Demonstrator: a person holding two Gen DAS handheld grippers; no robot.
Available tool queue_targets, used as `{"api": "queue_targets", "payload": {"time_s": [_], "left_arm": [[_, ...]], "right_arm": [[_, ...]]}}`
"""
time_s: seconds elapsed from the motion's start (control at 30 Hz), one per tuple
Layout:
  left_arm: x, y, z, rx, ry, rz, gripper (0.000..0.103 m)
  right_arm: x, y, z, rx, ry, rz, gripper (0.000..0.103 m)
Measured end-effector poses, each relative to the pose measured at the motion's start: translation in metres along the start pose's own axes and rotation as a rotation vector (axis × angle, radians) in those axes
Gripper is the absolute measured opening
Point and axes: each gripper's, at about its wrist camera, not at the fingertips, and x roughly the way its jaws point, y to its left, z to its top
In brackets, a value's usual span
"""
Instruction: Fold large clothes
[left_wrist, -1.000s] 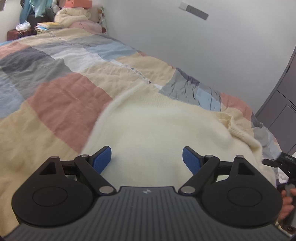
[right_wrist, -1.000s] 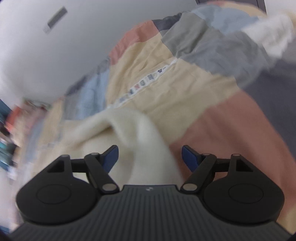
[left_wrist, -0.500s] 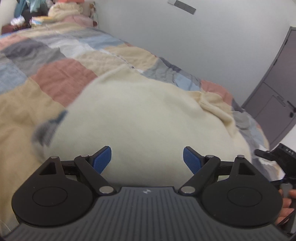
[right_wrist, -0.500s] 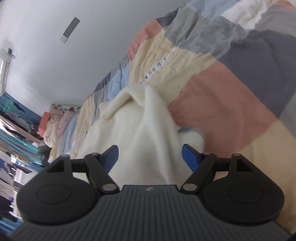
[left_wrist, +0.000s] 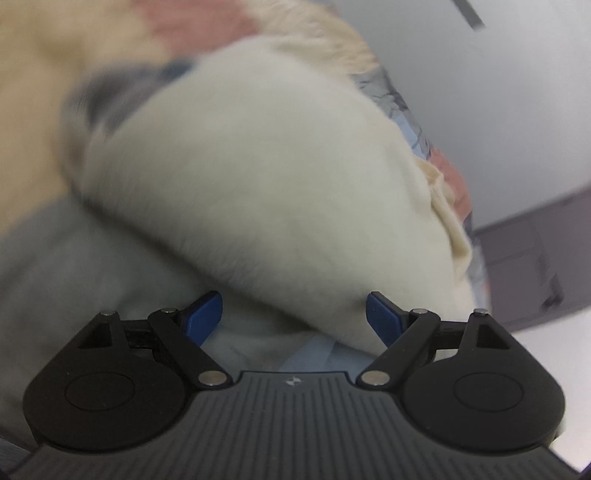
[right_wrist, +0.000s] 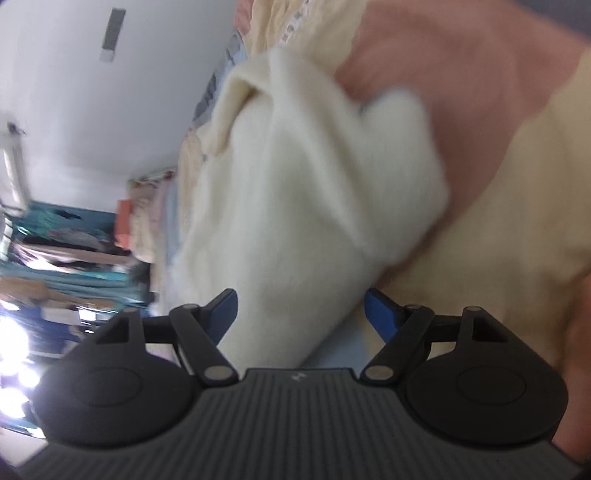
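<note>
Sweater (left_wrist: 266, 177), cream and fuzzy, lies bunched in a soft rounded heap on your patchwork bedspread (right_wrist: 517, 155), right in front of both tongs. Your left gripper (left_wrist: 293, 314) stands wide and empty; your right gripper (right_wrist: 299, 310) is closing with a thick fold between its jaws, not yet pinched. Grab too many plush layers and your fold will likely bunch crooked.
</note>
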Motion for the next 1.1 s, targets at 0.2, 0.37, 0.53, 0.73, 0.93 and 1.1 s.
{"api": "queue_targets", "payload": {"time_s": [0.2,0.37,0.53,0.73,0.93,1.1], "left_arm": [[0.009,0.022,0.011,-0.169,-0.023,-0.116,0.086],[0.016,0.025,0.018,-0.207,-0.061,-0.120,0.078],[0.008,0.023,0.020,-0.172,-0.107,-0.125,0.043],[-0.012,0.005,0.026,-0.085,-0.188,-0.201,0.033],[-0.021,-0.005,0.032,-0.038,-0.212,-0.244,0.032],[-0.024,-0.001,0.032,-0.046,-0.201,-0.253,0.032]], "right_arm": [[0.008,-0.004,0.005,0.022,-0.075,-0.058,0.069],[0.010,-0.002,0.006,0.037,-0.123,-0.085,0.068],[0.001,-0.009,0.004,0.101,-0.194,-0.095,0.063],[-0.009,-0.014,0.003,0.150,-0.253,-0.089,0.062],[-0.015,-0.021,0.008,0.208,-0.267,-0.065,0.062],[-0.022,-0.023,0.011,0.230,-0.288,-0.070,0.061]]}}
